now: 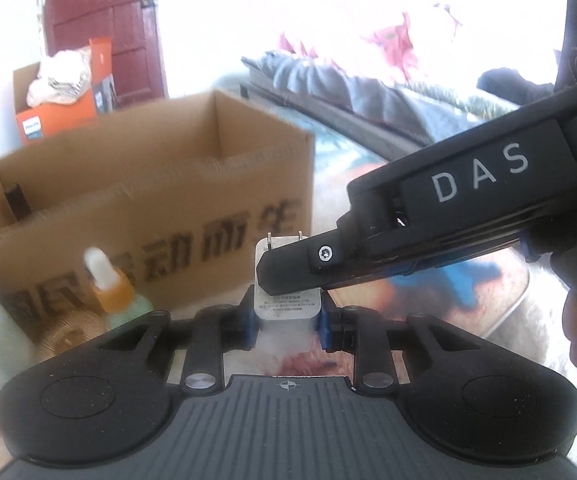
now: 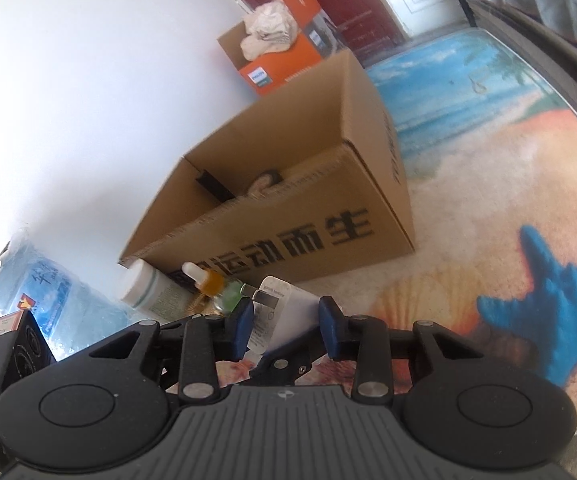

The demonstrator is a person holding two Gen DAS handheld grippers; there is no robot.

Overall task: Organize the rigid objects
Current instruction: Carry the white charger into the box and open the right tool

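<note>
A white charger plug (image 1: 288, 309) with two metal prongs pointing up sits between the blue pads of my left gripper (image 1: 286, 324), which is shut on its sides. My right gripper (image 1: 284, 280) reaches in from the right, one black finger lying across the plug's face. In the right wrist view the same charger plug (image 2: 284, 312) lies tilted between the blue pads of my right gripper (image 2: 286, 328), both pads against it. A finger of the left gripper (image 2: 284, 364) shows just below. An open cardboard box (image 1: 148, 200) (image 2: 288, 208) stands close behind.
An orange dropper bottle (image 2: 204, 280), a green bottle (image 2: 230, 294) and a white bottle (image 2: 144, 288) lie in front of the box. A blue water jug (image 2: 48, 300) stands at the left. The tabletop (image 2: 488, 200) carries a beach picture. An orange carton (image 2: 284, 60) stands behind.
</note>
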